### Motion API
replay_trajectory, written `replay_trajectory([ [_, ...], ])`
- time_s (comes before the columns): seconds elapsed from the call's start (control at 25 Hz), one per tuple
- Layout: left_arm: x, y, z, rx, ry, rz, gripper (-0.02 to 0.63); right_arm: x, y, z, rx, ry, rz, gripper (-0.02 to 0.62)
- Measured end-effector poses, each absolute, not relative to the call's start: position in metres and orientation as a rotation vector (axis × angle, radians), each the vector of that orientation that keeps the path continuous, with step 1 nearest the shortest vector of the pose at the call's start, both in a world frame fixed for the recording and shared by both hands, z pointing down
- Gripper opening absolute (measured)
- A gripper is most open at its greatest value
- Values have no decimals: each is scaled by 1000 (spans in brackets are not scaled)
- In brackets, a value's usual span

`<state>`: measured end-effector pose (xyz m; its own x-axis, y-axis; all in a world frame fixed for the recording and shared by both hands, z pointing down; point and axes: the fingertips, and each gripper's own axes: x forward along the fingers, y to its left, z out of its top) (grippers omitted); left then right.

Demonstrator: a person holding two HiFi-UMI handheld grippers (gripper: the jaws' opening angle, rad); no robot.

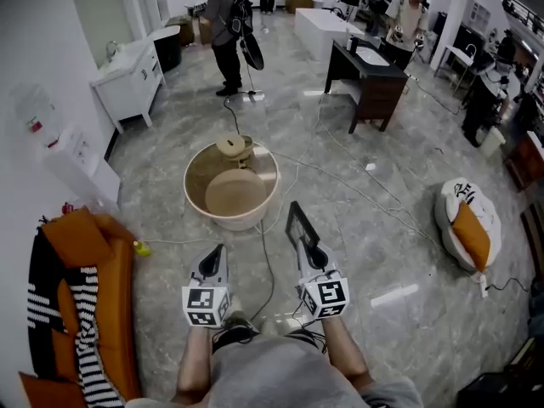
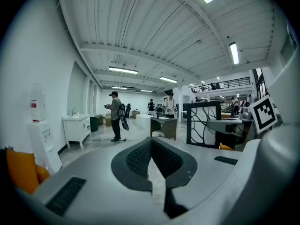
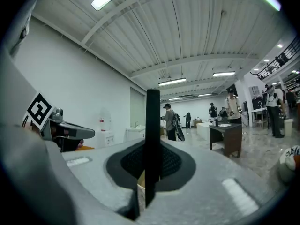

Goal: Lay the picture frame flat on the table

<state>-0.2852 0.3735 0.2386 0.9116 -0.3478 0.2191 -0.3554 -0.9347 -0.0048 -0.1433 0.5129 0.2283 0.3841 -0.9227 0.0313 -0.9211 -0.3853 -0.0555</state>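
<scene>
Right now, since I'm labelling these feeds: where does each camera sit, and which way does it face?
Head view: on the person's head, steeply down at the round table; arms, left gripper, right gripper show.
Left gripper view: on the left gripper, across the room past its shut jaws; right gripper at right.
Right gripper view: on the right gripper, across the room; jaws clamp the picture frame edge-on.
Shared: all three show the backpack wearer.

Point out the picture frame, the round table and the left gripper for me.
picture frame (image 3: 153, 135): right gripper view, its dark edge between the jaws.
round table (image 1: 231, 222): head view, near side of its wall.
left gripper (image 1: 218, 253): head view, tips of its jaws.
</scene>
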Motion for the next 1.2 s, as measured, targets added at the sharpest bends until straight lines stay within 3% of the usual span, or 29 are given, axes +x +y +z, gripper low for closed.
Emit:
replay_trajectory([
  [0.6, -228, 339, 253, 3025, -515, 380, 17, -94, 480, 244, -2595, 1718, -161, 21],
  [1.2, -101, 217, 266, 2983, -517, 430, 17, 29, 357, 262, -2589, 1739, -269, 22],
])
